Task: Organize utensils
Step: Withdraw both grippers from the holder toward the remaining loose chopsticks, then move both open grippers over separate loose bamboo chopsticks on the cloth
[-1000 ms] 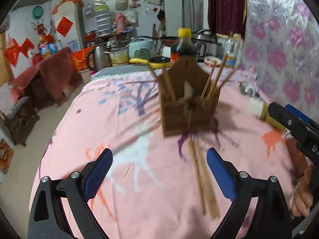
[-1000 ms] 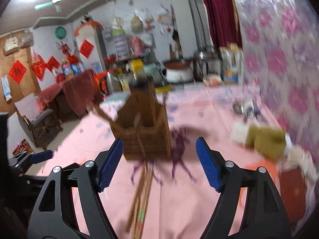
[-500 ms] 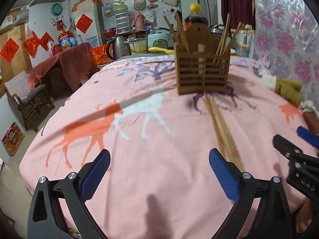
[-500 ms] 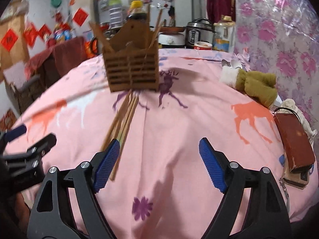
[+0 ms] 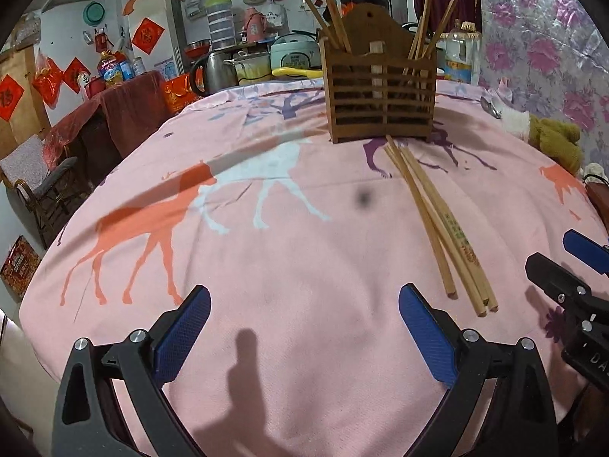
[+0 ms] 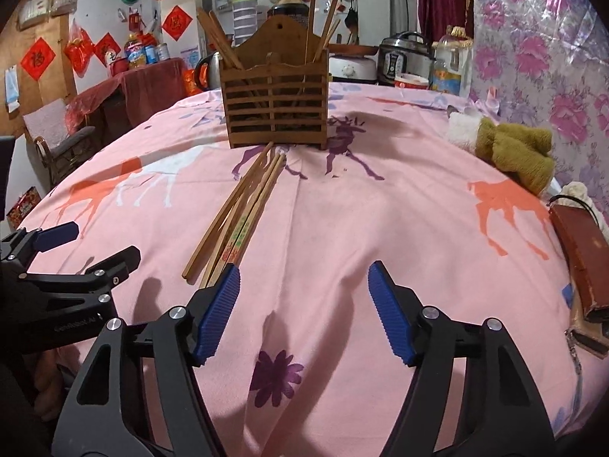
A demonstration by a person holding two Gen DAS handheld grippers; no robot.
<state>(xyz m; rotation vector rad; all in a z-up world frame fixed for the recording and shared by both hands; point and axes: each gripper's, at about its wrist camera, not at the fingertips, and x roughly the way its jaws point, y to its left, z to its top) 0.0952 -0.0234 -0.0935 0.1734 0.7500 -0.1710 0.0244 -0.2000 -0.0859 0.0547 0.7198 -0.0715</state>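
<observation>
Both grippers have dropped nearer the pink cloth (image 6: 399, 205); the left gripper (image 5: 304, 333) gapes empty, the right gripper (image 6: 304, 310) is closing on nothing, beside loose chopsticks (image 6: 238, 215) lying before the wooden holder (image 6: 276, 108).

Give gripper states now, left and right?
Left gripper: open, empty, over bare cloth.
Right gripper: open, jaws closing, nothing between them; chopsticks lie just outside its left finger.

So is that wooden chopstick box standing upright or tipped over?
Upright. The wooden holder sits flat on the pink cloth, its chopsticks poking out the top.
</observation>
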